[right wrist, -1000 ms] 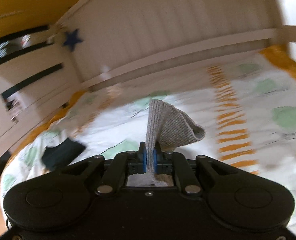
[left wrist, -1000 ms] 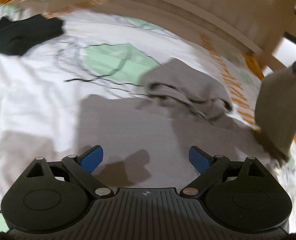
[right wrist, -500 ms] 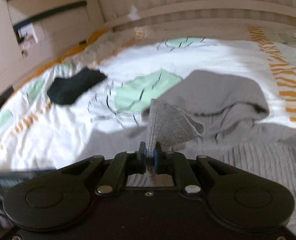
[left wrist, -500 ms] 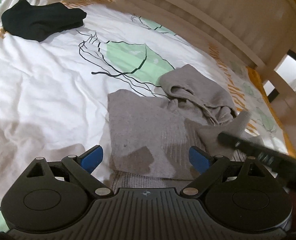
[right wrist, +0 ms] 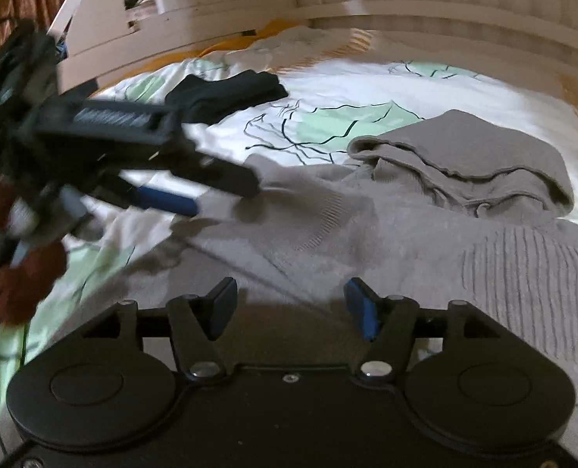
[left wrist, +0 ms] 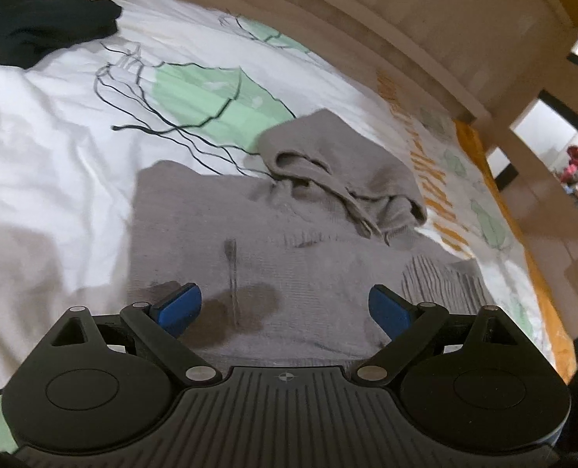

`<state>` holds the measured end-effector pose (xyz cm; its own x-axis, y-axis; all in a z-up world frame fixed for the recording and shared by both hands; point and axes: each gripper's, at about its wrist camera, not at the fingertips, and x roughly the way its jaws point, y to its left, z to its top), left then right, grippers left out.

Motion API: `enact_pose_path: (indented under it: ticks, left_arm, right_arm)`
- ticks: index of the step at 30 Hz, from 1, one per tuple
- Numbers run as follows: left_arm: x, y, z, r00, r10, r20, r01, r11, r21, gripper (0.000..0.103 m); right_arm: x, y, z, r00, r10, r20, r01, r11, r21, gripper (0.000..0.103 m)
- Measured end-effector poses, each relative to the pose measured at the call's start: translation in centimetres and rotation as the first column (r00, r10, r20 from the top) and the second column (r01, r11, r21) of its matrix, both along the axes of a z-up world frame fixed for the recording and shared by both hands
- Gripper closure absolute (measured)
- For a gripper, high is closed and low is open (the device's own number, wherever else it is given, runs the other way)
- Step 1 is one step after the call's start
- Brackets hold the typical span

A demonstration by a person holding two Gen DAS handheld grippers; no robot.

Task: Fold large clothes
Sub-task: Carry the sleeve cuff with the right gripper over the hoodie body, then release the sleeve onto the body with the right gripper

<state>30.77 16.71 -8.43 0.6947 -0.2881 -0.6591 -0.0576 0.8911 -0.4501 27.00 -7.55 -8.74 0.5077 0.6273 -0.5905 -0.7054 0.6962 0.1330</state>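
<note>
A grey knitted hooded sweater (left wrist: pixel 289 249) lies on the bed, hood (left wrist: pixel 339 171) bunched at its far end. It also shows in the right wrist view (right wrist: pixel 386 234), with a sleeve cuff (right wrist: pixel 312 214) laid across the body. My left gripper (left wrist: pixel 287 308) is open and empty just above the sweater's near part. My right gripper (right wrist: pixel 289 308) is open and empty over the sweater. The left gripper (right wrist: pixel 195 191) also shows, blurred, at the left of the right wrist view, over the sweater's left edge.
A dark folded garment (left wrist: pixel 39 31) lies at the far left of the bed (left wrist: pixel 55 148), also visible in the right wrist view (right wrist: pixel 226 91). A pale wooden bed frame (left wrist: pixel 386 27) borders the far side. An orange mattress edge (left wrist: pixel 538 273) runs along the right.
My right gripper has opened and let go of the sleeve cuff, which now lies across the sweater body. Both grippers have moved lower over the sweater.
</note>
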Motion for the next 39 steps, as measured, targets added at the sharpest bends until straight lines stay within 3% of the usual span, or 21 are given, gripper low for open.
enact_pose_path:
  ticks: [10, 16, 17, 19, 21, 23, 26, 30, 39]
  left_arm:
    - [1.9, -1.8, -0.9, 1.0, 0.009, -0.018, -0.006, 0.987, 0.162, 0.01]
    - [3.4, -2.8, -1.6, 0.999, -0.048, -0.01, 0.049, 0.973, 0.225, 0.01]
    - [3.6, -3.1, -1.7, 0.998, -0.059, -0.012, 0.06, 0.971, 0.231, 0.014]
    - [3.8, -3.5, -1.9, 0.996, -0.083, -0.015, 0.085, 0.968, 0.237, 0.043]
    - [3.8, -4.0, -1.9, 0.997, -0.076, -0.02, 0.078, 0.958, 0.275, 0.088]
    - [3.5, -4.1, -1.5, 0.996, -0.091, -0.004, 0.089, 0.968, 0.236, 0.095]
    - [3.0, -5.1, 0.5, 0.994, -0.105, 0.038, 0.093, 0.967, 0.238, 0.095]
    - [3.0, -6.3, 5.1, 0.983, -0.131, 0.128, 0.111, 0.982, 0.152, 0.095]
    - [2.2, -8.0, 17.4, 0.904, -0.155, 0.399, 0.146, 0.988, 0.055, 0.095]
  right_arm:
    - [0.6, -7.3, 1.3, 0.995, -0.102, -0.024, 0.103, 0.994, 0.043, 0.035]
    - [2.0, -11.1, 1.5, 0.983, -0.185, -0.009, 0.186, 0.979, 0.081, 0.034]
    - [2.3, -11.8, 1.4, 0.979, -0.202, -0.018, 0.203, 0.974, 0.104, 0.034]
    - [3.0, -13.0, 1.3, 0.97, -0.242, -0.036, 0.245, 0.959, 0.144, 0.032]
    - [3.6, -14.4, 1.4, 0.957, -0.285, -0.053, 0.29, 0.941, 0.174, 0.032]
    - [4.2, -15.7, 1.7, 0.941, -0.33, -0.078, 0.339, 0.918, 0.207, 0.032]
    - [5.1, -17.6, 2.0, 0.909, -0.403, -0.109, 0.418, 0.875, 0.245, 0.031]
    - [5.4, -19.5, 2.3, 0.853, -0.511, -0.103, 0.521, 0.832, 0.192, 0.031]
    - [6.3, -22.7, 0.9, 0.734, -0.663, -0.15, 0.677, 0.732, 0.079, 0.031]
